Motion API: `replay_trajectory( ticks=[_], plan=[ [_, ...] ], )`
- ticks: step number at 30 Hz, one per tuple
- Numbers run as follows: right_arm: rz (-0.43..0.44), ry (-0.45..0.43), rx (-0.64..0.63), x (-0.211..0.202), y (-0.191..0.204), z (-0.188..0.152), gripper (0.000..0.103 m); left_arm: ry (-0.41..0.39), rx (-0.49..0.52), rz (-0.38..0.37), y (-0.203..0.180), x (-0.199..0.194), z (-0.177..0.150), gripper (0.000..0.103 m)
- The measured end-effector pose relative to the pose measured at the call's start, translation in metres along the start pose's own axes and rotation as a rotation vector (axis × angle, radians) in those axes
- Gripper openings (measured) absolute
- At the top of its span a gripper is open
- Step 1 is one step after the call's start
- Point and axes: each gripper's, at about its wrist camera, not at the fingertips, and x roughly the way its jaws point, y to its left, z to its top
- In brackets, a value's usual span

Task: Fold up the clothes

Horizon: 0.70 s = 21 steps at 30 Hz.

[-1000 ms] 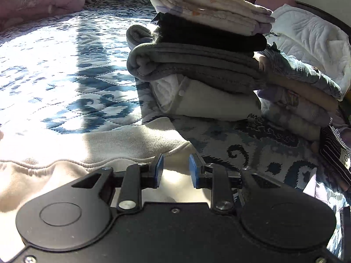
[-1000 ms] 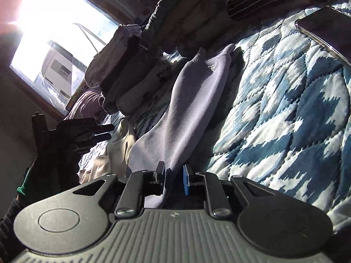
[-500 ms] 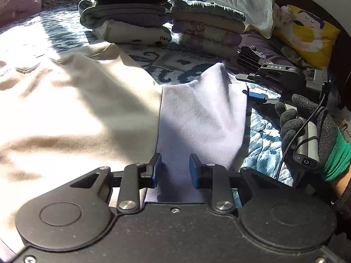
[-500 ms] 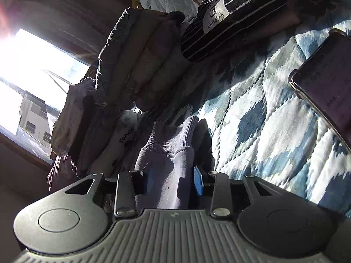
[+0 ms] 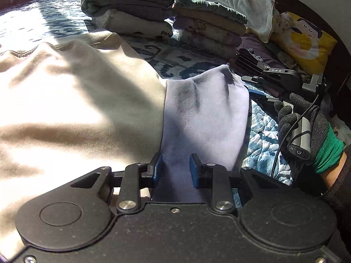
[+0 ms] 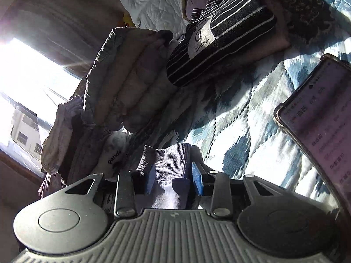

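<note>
- Left gripper (image 5: pixel 173 167): fingers spread, lavender sleeve (image 5: pixel 204 118) lying between.
- Right gripper (image 6: pixel 173 178): fingers spread around sleeve cuff (image 6: pixel 171 160).
- Folded stacks (image 5: pixel 131 11) and phone (image 6: pixel 318 118) noted nearby on bed (image 6: pixel 241 118).

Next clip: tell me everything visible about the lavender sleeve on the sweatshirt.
The lavender sleeve is soft knit fabric joined by a seam to the cream sweatshirt body. It lies stretched across the blue patterned quilt, creased and partly shaded. Its ribbed cuff sits between the open pads of the right hand-held gripper. The left hand-held gripper, also open, straddles the sleeve near the seam.
</note>
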Motion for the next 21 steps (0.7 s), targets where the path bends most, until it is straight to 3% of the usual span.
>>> replay_trajectory(
  ticks=[2,3,4,6,9,12,13,15,17,20,21],
  plan=[
    [-0.024,0.016,-0.093,0.007,0.012,-0.003,0.042,-0.001,0.0,-0.002,0.001,0.0,-0.001,0.026],
    [-0.057,0.011,-0.146,0.008,0.017,-0.006,0.022,-0.001,-0.003,-0.004,0.001,0.0,-0.001,0.026],
    [-0.102,-0.012,-0.176,0.006,0.019,-0.008,0.008,-0.001,-0.008,-0.007,0.003,0.001,-0.001,0.026],
    [-0.144,-0.069,-0.142,-0.004,0.014,-0.007,0.008,-0.002,-0.022,-0.017,0.005,0.0,0.0,0.026],
    [-0.16,-0.059,-0.162,-0.002,0.017,-0.006,0.009,-0.001,-0.027,-0.023,0.006,0.0,0.0,0.026],
    [-0.17,-0.075,-0.165,-0.003,0.02,-0.003,0.022,-0.001,-0.026,-0.027,0.007,0.0,0.0,0.026],
    [-0.171,-0.108,-0.192,-0.011,0.024,-0.003,0.034,-0.001,-0.029,-0.03,0.008,0.0,0.001,0.026],
    [-0.164,-0.178,-0.274,-0.027,0.037,-0.005,0.037,-0.001,-0.036,-0.033,0.009,-0.001,0.0,0.026],
    [-0.099,-0.2,-0.414,-0.034,0.057,-0.012,0.036,-0.002,-0.036,-0.035,0.009,-0.002,0.0,0.026],
    [0.013,-0.07,-0.61,-0.015,0.084,-0.025,0.033,-0.003,-0.036,-0.036,0.009,-0.002,-0.001,0.026],
    [0.014,-0.019,-0.616,-0.004,0.086,-0.026,0.029,-0.003,-0.037,-0.038,0.009,-0.002,-0.001,0.026]
  ],
)
